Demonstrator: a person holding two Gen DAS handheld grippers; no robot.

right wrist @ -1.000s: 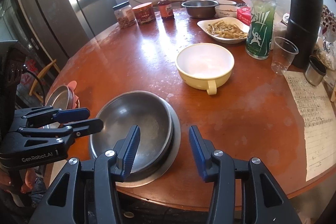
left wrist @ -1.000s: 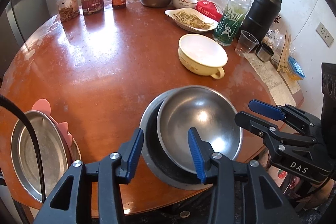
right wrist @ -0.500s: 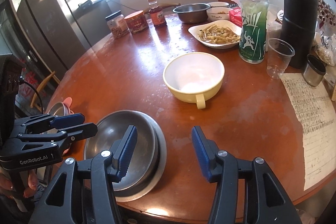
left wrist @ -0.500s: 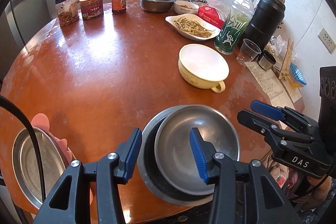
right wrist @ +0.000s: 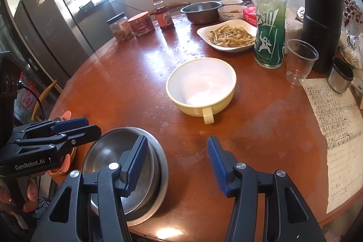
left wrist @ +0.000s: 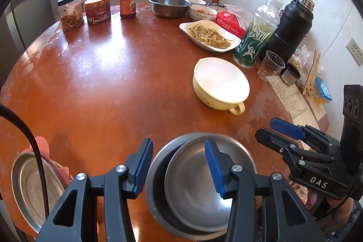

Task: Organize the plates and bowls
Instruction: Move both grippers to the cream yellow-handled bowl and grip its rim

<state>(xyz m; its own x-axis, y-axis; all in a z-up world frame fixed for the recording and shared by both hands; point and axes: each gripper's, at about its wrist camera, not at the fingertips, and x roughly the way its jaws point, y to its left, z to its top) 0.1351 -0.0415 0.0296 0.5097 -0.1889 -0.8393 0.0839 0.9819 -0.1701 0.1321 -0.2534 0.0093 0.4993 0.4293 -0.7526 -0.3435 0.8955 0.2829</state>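
Near the bottom of both frames: left gripper and right gripper with jaws apart, clamped on nothing. Just beyond, at lower centre of the left view, a steel bowl already nested in a wider steel dish at the near edge of the round wooden surface; judged as the finished part of the job. At lower left of that view, a steel plate lying on something pink, well apart from the stack and probably left to gather. Middle of the frame, right of centre: a yellow handled bowl, empty, standing alone, handle toward the near edge; judged the likeliest next piece. Farther back, upper right: a white dish of food, beside a green bottle, a black flask and a clear cup. At the far rim, upper centre: another steel bowl and a small white bowl, neither stacked. Upper left: two jars and a sauce bottle. Overall judged under way, with one pair stacked and several pieces scattered.
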